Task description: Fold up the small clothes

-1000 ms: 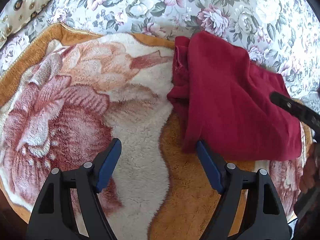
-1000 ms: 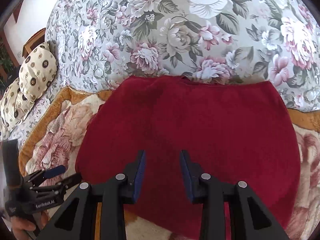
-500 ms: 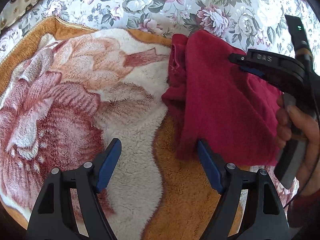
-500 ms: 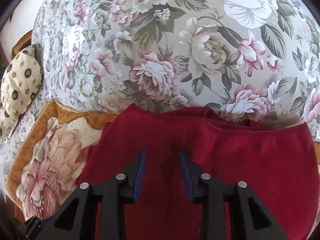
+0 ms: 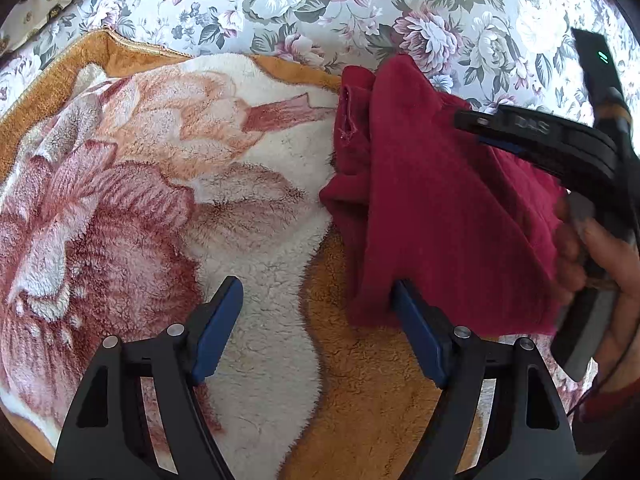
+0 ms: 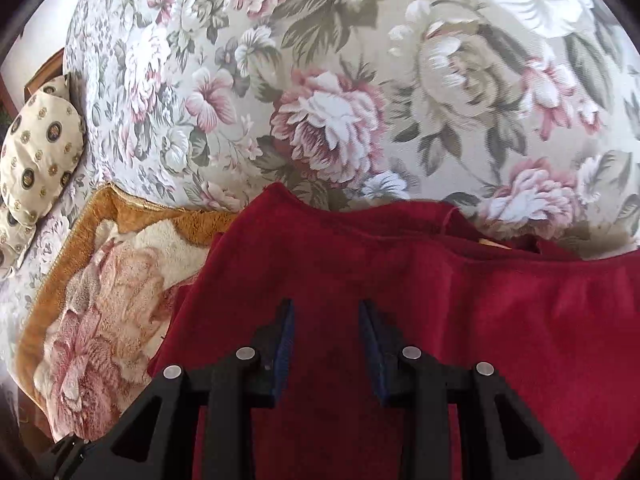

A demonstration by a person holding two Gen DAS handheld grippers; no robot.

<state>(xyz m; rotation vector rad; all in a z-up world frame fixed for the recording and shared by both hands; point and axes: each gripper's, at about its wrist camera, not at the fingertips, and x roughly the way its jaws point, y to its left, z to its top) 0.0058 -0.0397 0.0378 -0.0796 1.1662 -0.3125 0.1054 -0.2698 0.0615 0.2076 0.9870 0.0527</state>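
A dark red garment [image 5: 448, 216] lies folded on a fleece blanket [image 5: 168, 184] with a large pink flower pattern. My left gripper [image 5: 318, 286] stands wide open just above the blanket, and its right finger [image 5: 416, 328] touches the garment's near left corner. Nothing lies between its pads. My right gripper [image 6: 325, 306] hovers over the red garment [image 6: 460, 320], short of its far hem, jaws partly apart with only flat cloth beneath. In the left wrist view a hand [image 5: 608, 264] holds this right gripper [image 5: 480, 132] over the garment's right side.
The blanket lies on a floral cover [image 6: 340, 92] that rises behind the garment. A cream patterned cushion [image 6: 36, 160] sits at the far left. The blanket's orange border [image 5: 120, 46] runs along its far edge.
My right gripper moved forward over the garment toward its far hem and came into the left wrist view from the right. The left gripper barely shifted, and both jaws kept their width.
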